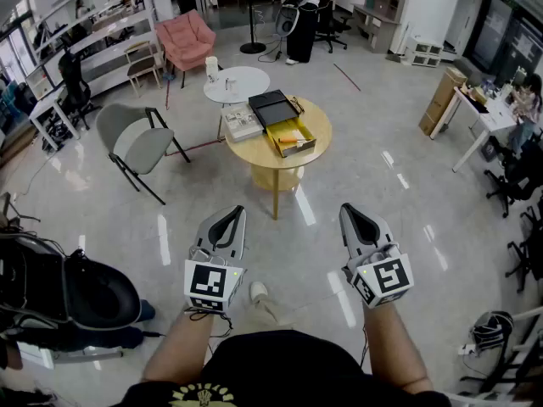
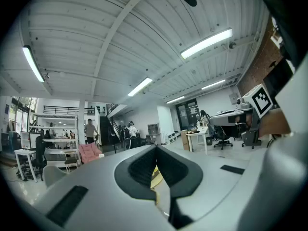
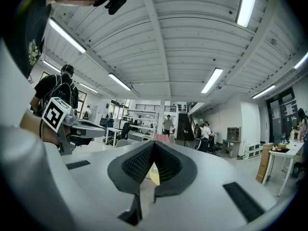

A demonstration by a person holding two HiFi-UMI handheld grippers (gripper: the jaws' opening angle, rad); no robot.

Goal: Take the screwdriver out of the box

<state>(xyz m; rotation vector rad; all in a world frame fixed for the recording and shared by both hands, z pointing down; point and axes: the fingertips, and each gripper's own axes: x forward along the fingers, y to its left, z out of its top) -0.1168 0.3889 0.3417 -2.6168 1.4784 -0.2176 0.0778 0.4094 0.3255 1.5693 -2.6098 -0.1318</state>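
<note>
Since my left tongs (image 1: 231,214) and right tongs (image 1: 352,212) are both closed on nothing, I judge the reach hasn't started. The orange-handled screwdriver (image 1: 288,142) lies in the open yellow-lined box (image 1: 311,139) on the round pale-wood worktop (image 1: 254,156), well ahead of both. Next I must approach and open one pair.

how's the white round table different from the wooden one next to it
The white table has a white top; the wooden table has a pale yellow one. The wooden table carries the open box; the white table bears a white container and little else. In the head view the wooden table stands in front, the white table behind it. Both are round.
</note>
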